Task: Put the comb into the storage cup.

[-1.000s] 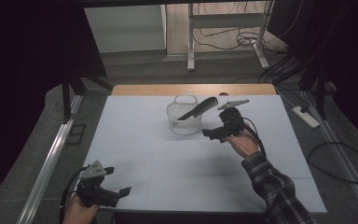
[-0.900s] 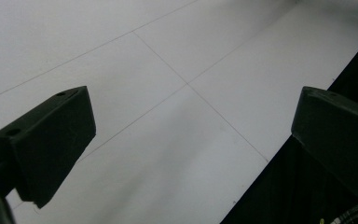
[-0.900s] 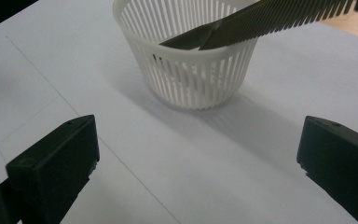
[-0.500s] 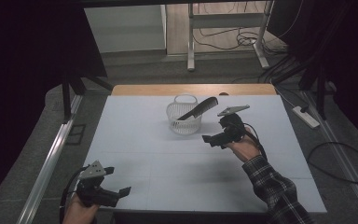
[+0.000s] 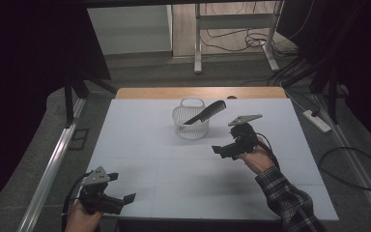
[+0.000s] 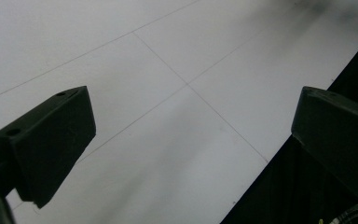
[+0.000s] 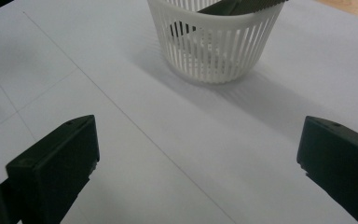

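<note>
A white slatted basket [image 5: 191, 126] stands on the white table toward the back middle, and a black comb [image 5: 206, 111] leans in it with one end sticking out over the rim. In the right gripper view the basket [image 7: 214, 44] sits just ahead, the comb [image 7: 242, 5] across its top. My right gripper [image 5: 223, 150] hovers open to the right of and a little nearer than the basket, nothing between its jaws. Down at the near left corner of the table my left gripper [image 5: 125, 200] is open and empty.
The white table top [image 5: 164, 169] carries faint grid lines. Its near edge runs just by the left gripper, with dark floor beyond [image 6: 279, 196]. A metal rail [image 5: 48, 174] lies along the left side; cables and a power strip [image 5: 316, 121] lie on the floor at the right.
My right gripper has drawn back from the basket toward the near side and slightly right, open and empty. The comb stays in the basket. The left gripper has not moved.
</note>
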Demonstrator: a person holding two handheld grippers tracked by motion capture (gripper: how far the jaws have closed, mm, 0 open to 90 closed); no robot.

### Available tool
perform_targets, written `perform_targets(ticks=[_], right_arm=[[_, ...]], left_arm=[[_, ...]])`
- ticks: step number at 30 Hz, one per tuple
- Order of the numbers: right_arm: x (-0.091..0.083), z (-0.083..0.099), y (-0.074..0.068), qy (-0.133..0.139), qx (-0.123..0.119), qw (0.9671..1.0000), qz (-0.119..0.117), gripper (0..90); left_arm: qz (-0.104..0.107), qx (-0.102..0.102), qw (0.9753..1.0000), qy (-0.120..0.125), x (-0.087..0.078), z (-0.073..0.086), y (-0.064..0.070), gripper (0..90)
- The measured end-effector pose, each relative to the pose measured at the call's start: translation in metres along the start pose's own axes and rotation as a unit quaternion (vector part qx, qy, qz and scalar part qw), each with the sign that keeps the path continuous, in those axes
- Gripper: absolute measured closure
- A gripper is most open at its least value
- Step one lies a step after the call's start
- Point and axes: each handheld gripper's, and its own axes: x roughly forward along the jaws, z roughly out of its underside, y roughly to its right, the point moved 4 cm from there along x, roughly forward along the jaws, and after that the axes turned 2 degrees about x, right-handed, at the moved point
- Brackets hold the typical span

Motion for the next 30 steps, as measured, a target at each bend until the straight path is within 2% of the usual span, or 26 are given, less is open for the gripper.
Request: perform_targets(ticks=[9,30], right_arm=[[-0.008,0.008,-0.001,0.007,-0.005,0.9999,-0.006,0.0],[-0.032,0.035,-0.001,0.002,-0.005,1.0000,-0.007,0.0]], left_arm=[[-0.001,-0.002,1.0000,0.006,-0.001,0.000,0.000,0.0],[-0.008,-0.003,1.0000,0.005,-0.003,0.000,0.000,0.0]])
